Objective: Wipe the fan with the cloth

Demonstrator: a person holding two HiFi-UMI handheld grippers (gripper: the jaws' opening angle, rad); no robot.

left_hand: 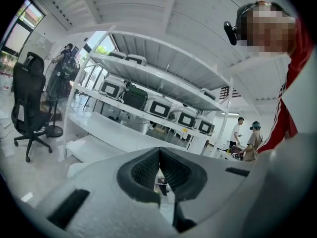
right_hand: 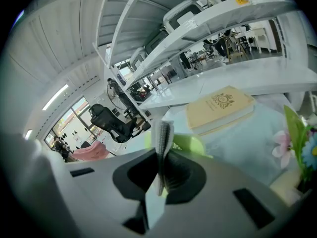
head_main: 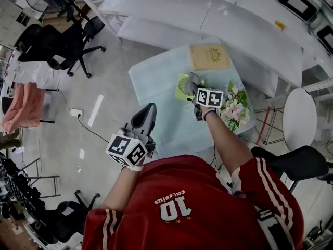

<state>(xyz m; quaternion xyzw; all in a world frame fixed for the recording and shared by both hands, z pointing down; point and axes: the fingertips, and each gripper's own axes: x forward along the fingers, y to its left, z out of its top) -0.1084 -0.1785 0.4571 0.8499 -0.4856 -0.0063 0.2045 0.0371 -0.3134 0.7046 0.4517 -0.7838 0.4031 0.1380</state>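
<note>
On the table [head_main: 156, 82], the right gripper [head_main: 193, 81], clamping cloth [right_hand: 163, 135], half hides the fan [head_main: 182, 90].

i'm in an open lab or workroom: long white shelves [left_hand: 148, 78] on the far side carry rows of hard equipment cases [left_hand: 159, 108], black wheeled office chairs [head_main: 57, 40] stand on the bare grey floor [head_main: 104, 139] to the left, and two people [left_hand: 255, 138] are busy far off at the right.

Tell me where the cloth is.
In the right gripper view, the cloth is pinched upright between the right gripper's jaws, just over the green fan, with the book beyond on the table.
</note>
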